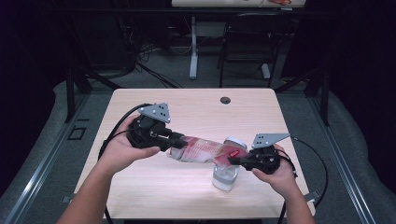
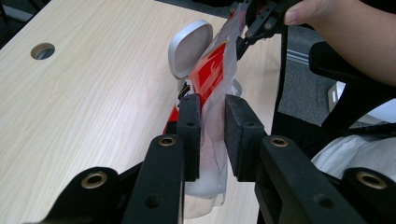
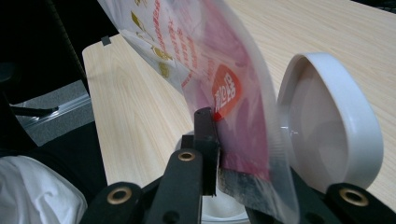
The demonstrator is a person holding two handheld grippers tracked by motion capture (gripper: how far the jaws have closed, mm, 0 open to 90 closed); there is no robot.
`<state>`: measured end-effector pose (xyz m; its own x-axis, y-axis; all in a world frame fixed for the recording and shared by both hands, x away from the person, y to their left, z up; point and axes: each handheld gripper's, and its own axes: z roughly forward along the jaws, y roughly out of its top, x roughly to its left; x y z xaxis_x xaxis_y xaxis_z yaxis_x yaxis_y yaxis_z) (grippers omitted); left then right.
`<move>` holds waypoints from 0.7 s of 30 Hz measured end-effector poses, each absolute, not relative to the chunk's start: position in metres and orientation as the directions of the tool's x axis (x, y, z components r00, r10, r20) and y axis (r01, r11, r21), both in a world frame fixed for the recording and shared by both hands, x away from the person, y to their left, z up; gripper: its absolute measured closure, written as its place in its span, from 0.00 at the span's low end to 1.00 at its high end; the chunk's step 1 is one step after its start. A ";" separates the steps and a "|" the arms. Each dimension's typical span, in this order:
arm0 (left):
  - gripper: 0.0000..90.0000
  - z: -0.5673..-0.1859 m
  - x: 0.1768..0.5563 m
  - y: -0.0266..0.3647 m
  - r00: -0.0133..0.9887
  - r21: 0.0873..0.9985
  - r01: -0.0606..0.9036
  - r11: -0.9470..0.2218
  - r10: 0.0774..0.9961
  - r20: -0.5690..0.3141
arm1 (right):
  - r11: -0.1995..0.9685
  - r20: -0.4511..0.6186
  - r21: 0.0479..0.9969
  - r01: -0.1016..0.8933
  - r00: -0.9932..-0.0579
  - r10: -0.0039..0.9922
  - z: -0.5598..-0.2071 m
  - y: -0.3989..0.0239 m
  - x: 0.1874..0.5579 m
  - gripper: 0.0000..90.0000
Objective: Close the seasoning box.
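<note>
Gripping the pouch [image 1: 205, 150] at both ends, left claw [image 1: 173, 140] and right claw [image 1: 233, 160] are clamped. It is held tilted over the open jar [image 1: 226, 176]; pouring is judged still pending.

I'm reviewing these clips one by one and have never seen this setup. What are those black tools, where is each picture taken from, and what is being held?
A person holds a hand-held two-jaw gripper in each hand at a light wooden table. The high view looks down from above; the other two views come from cameras riding on each gripper, looking along its black jaws. The left gripper and the right gripper each pinch one end of a red-and-clear plastic pouch, stretched between them above the table. Under its right end stands a clear jar with a white hinged lid flipped open. The pouch looks poised over the jar's mouth, perhaps for pouring.
</note>
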<state>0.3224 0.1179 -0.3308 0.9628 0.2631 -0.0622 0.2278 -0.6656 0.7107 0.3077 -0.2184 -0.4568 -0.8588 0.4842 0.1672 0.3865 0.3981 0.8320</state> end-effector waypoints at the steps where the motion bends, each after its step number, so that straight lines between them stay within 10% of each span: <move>1: 0.86 -0.331 0.322 0.118 0.963 0.711 0.228 -0.665 0.264 -0.063 | 0.398 0.167 0.832 0.386 -0.859 0.484 -0.457 -0.218 0.308 0.96; 21: 0.86 -0.329 0.322 0.116 0.963 0.710 0.226 -0.667 0.261 -0.061 | 0.399 0.169 0.831 0.388 -0.858 0.484 -0.457 -0.219 0.308 0.96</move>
<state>0.3223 0.1160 -0.3294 0.9633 0.2612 -0.0615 0.2262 -0.6674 0.7095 0.3079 -0.2191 -0.4574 -0.8585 0.4843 0.1687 0.3883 0.3990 0.8307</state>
